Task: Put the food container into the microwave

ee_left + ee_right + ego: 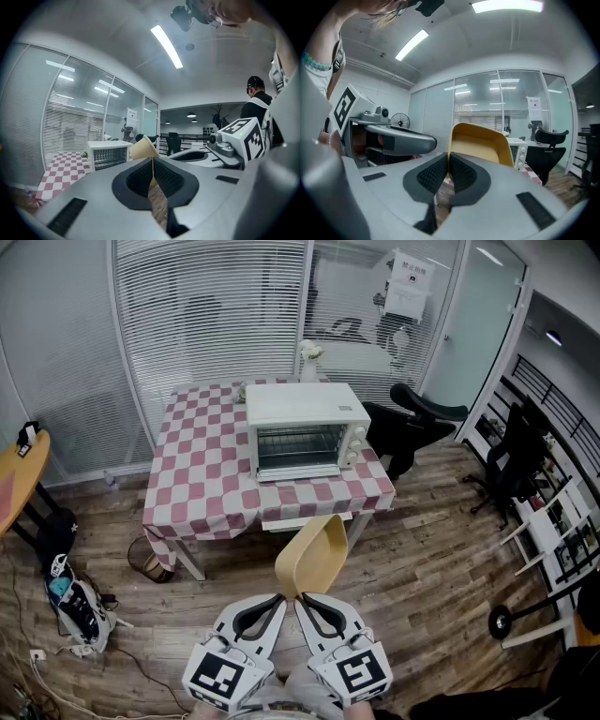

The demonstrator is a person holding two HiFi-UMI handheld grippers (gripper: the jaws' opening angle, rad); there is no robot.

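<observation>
1. Food container [312, 557], yellow and shallow, hangs in the air above the floor [422, 587], just in front of the person and not resting on anything.
2. Its long axis runs away from the person, and its far end points toward the microwave [302, 427].
3. Both tools grip its near end side by side. The left tool [281, 599] has its jaws pinched together on the thin rim, seen edge-on in the left gripper view [153, 161]. The right tool [301, 601] is clamped on the wall beside it, and in the right gripper view the container's hollow [480, 145] rises just past its closed pads [448, 165].
4. Neither hand is nearer to the goal, as the two sit level with each other at the same end.
5. The microwave stands straight ahead and well apart from the container, on the checked desk [202, 484], with bare floor between them.
6. Its door [298, 448] faces the person and looks shut. The carry is therefore a straight push forward along the container's own axis, and one tool would probably have to let go to open the door.
</observation>
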